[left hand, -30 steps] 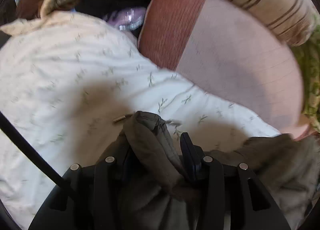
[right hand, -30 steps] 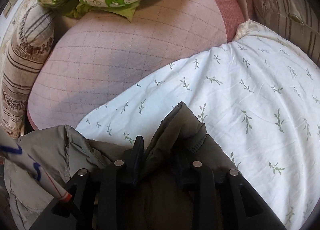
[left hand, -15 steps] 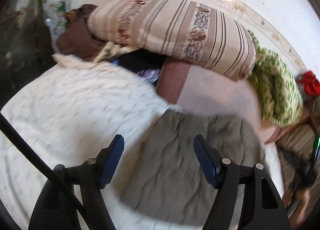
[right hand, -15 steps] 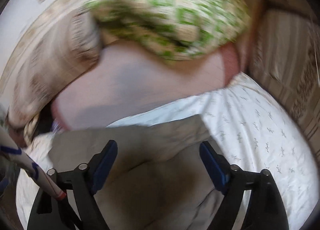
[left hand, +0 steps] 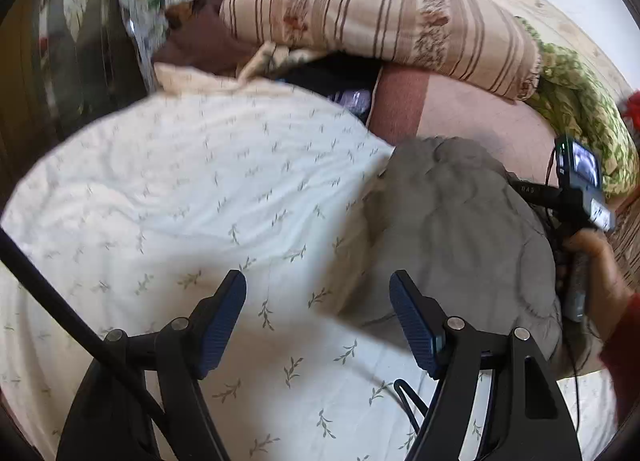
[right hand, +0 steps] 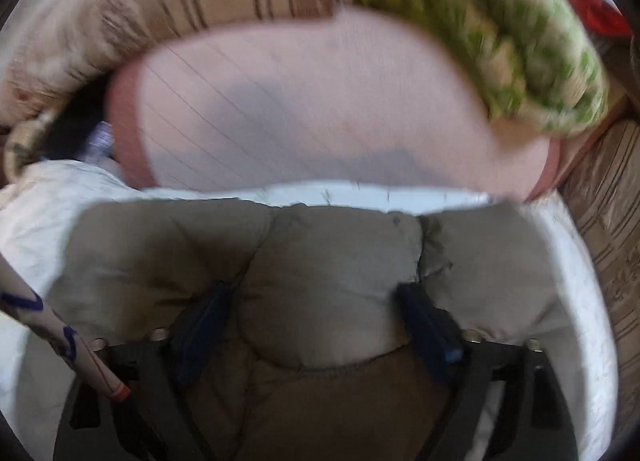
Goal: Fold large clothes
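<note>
A second ago both my grippers were pinching bunched edges of the grey-green padded jacket (left hand: 452, 229); half a second ago their jaws had already spread. Now my left gripper (left hand: 318, 321) hangs over the leaf-print duvet (left hand: 192, 197) with its jaws wide apart and nothing between them — the jacket sits off to its right, clear of the blue pads (left hand: 224, 317). So the left side has let go and pulled away.

My right gripper (right hand: 320, 317) is lower than it was: its jaws are spread, and the jacket's puffy panel bulges up between the two fingers, which look sunk into the fabric. I cannot tell whether they are only pressing down or about to close, since the right wrist view is smeared by motion.

The jacket lies as a compact folded block on the near part of the duvet, just short of the pink quilted mattress cover (right hand: 320, 101), with the striped bolster (left hand: 380, 21) and the green patterned blanket (right hand: 520, 53) well beyond it.

My reading — the fold is laid, and the right gripper is flattening it. Trapped air may make the padding spring back.
</note>
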Available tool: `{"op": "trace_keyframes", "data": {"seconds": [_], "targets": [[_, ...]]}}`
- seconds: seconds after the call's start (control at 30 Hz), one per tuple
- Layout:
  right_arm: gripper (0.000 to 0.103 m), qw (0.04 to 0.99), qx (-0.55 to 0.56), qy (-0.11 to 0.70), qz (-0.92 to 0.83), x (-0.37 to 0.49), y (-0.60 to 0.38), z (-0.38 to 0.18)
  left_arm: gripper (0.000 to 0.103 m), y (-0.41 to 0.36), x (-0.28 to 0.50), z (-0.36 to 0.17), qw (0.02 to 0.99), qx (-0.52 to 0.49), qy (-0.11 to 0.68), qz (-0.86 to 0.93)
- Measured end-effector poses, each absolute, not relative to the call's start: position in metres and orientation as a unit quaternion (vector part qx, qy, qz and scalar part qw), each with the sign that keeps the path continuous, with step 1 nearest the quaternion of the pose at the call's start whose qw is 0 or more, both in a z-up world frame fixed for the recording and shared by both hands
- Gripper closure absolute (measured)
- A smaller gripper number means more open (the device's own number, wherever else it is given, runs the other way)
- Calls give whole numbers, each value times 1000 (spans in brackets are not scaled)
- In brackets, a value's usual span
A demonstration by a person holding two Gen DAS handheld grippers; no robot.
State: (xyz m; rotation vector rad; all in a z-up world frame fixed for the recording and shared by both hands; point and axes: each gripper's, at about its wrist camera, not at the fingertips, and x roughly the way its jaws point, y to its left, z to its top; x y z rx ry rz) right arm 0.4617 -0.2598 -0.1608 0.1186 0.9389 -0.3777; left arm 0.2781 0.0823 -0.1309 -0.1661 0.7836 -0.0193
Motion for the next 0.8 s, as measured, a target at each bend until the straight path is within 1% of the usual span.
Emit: {"op": "trace_keyframes", "data": {"seconds": [0.1, 0.2, 0.27, 0.3, 0.33, 0.4, 0.47, 0.53, 0.63, 0.67, 0.7, 0.73, 0.8], "targets": [[3, 875, 62, 443, -187, 469, -268, -173, 30, 96, 286, -134, 915, -107, 390, -8], [2, 878, 60, 436, -188, 467, -268, -174, 30, 103, 288, -139, 913, -113, 391, 3], [2, 873, 53, 446, -190, 468, -265, -170, 30, 106, 287, -141, 913, -115, 392, 10], [3, 869, 48, 453, -194, 468, -264, -164, 30, 106, 286, -141, 913, -115, 391, 13], [5, 869, 47, 451, -198, 464, -261, -154, 30, 106, 285, -141, 914, -115, 389, 15], [10, 884, 63, 424, -188, 445, -248, -128, 30, 108, 283, -138, 916, -114, 383, 19], [10, 892, 84, 418, -151, 422, -231, -109, 30, 110, 281, -136, 919, -110, 377, 29], [10, 894, 83, 426, -113, 408, -210, -104, 30, 112, 282, -136, 919, -110, 376, 36], [9, 895, 48, 437, -75, 394, -168, -118, 30, 119, 283, -137, 914, -125, 384, 32], [8, 889, 28, 451, -70, 396, -153, -137, 30, 120, 284, -137, 913, -129, 386, 29], [2, 887, 7, 454, -79, 398, -143, -153, 30, 121, 284, -136, 912, -132, 387, 25], [0, 889, -22, 449, -90, 400, -133, -167, 30, 122, 284, -136, 912, -133, 387, 23], [0, 892, -30, 440, -103, 400, -129, -171, 30, 123, 283, -135, 912, -134, 388, 21]]}}
